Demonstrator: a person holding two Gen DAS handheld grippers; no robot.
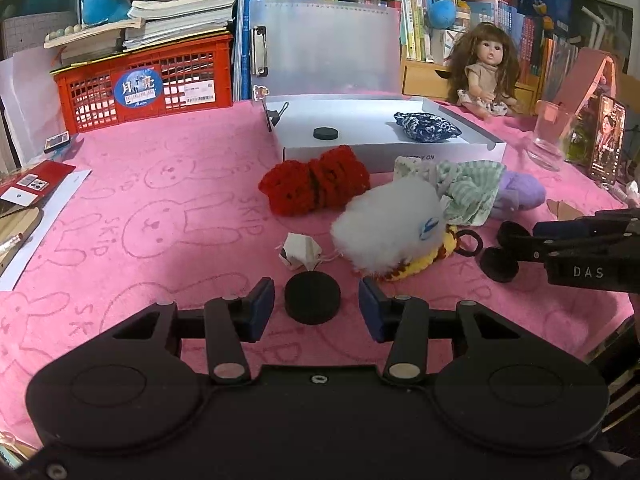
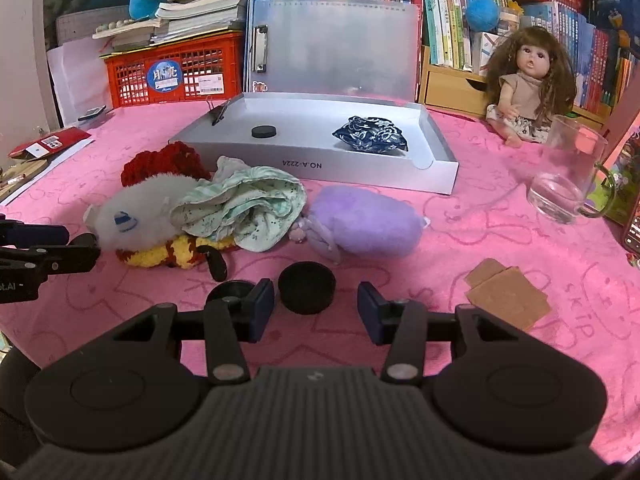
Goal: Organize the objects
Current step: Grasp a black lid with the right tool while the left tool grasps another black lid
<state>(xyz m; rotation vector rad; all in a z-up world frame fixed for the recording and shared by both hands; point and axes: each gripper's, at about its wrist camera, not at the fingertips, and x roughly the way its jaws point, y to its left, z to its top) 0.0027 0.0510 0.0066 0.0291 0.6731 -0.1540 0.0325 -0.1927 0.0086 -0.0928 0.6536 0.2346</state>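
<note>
Covering the whole surface, the pink towel [image 1: 160, 208] carries bunny outlines and the repeated word "SKIP". At 12 o'clock sits the grey box [image 2: 304, 168], its front wall printed "NO.A-2224" upside down in the right wrist view; it already holds a blue patterned pouch [image 2: 370, 134] and one black disc [image 2: 264, 131], so I judge the sorting begun but mostly unfinished.

Left outside, just in front of the box, lies a heap: red crochet piece [image 1: 314, 184], white fluffy toy [image 1: 394, 228], green striped cloth [image 2: 248, 204], purple plush [image 2: 366, 220] and a yellow knitted toy [image 2: 176, 252].

Beyond it, a doll [image 1: 486, 68] sits at 1 o'clock, a glass mug [image 2: 568, 172] at 2 o'clock, and a red crate [image 1: 148, 80] with a round blue sticker at 11 o'clock; its characters are too small to read surely.

Both claws stand apart. The left gripper [image 1: 316, 312] straddles a black puck [image 1: 313, 298] without touching it. The right gripper [image 2: 316, 312] brackets a black cap [image 2: 306, 287] the same way, a second cap [image 2: 230, 292] just beside at 9 o'clock. "DAS" shows on the right gripper's body in the left view.

A folded paper scrap [image 1: 300, 254] and cardboard pieces [image 2: 506, 294] remain loose.
</note>
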